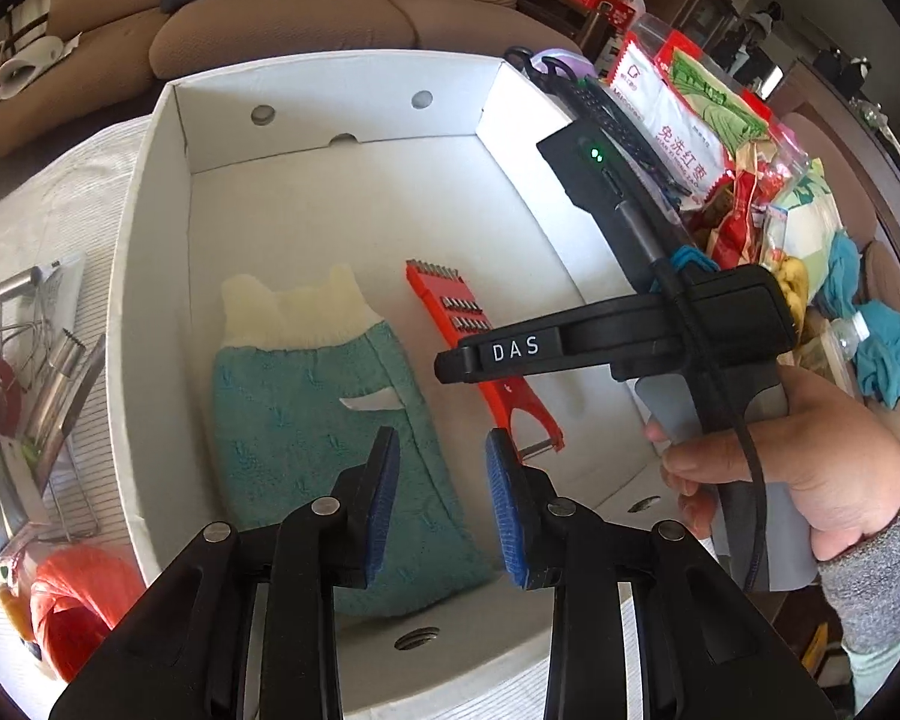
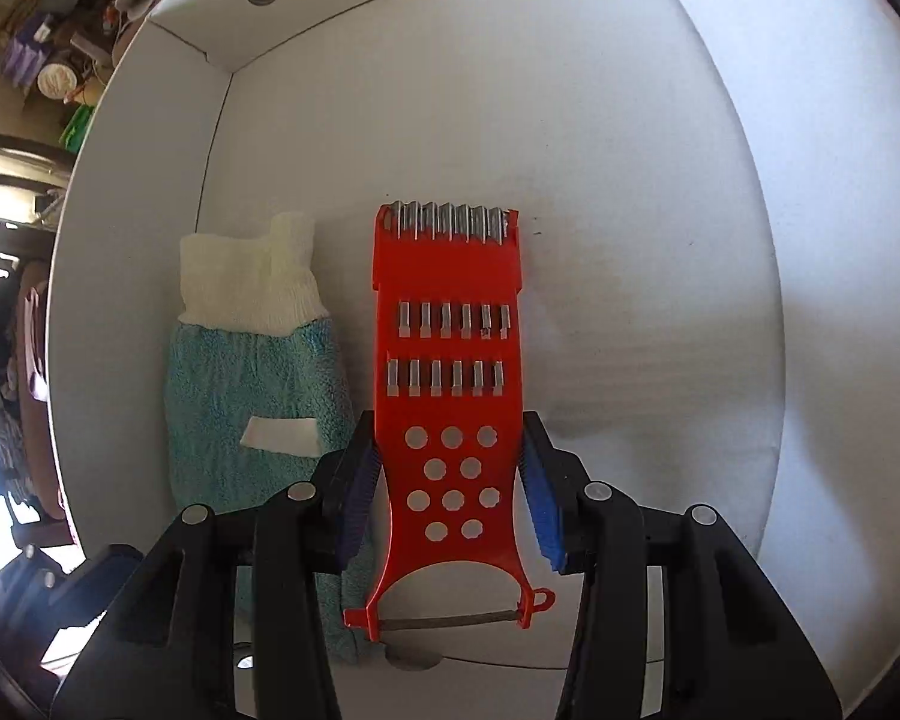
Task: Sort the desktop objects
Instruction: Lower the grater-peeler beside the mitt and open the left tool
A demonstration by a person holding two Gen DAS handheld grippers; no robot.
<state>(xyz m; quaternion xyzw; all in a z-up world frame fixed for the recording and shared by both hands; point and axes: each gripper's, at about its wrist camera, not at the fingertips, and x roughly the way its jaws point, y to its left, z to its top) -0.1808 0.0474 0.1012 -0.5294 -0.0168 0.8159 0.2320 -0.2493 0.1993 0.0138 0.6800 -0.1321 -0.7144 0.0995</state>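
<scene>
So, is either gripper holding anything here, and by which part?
Left gripper: nothing. Right gripper straddles the red grater at its perforated handle end; actual grip cannot be told.

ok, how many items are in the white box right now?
2. A teal mitt lies on the left of the box floor; a red grater lies beside it, between the right gripper's fingers.

- Our right claw (image 2: 450, 498) straddles the red grater (image 2: 450, 408), one blue pad (image 2: 543, 510) on either side of its narrow, holed part; whether the pads touch its edges we cannot tell.
- The grater lies flat on the floor of the white box (image 2: 630, 210), metal blades at its far end, peeler blade nearest us.
- Just left of it lies a teal mitt (image 2: 252, 408) with a cream cuff, cuff pointing away.
</scene>
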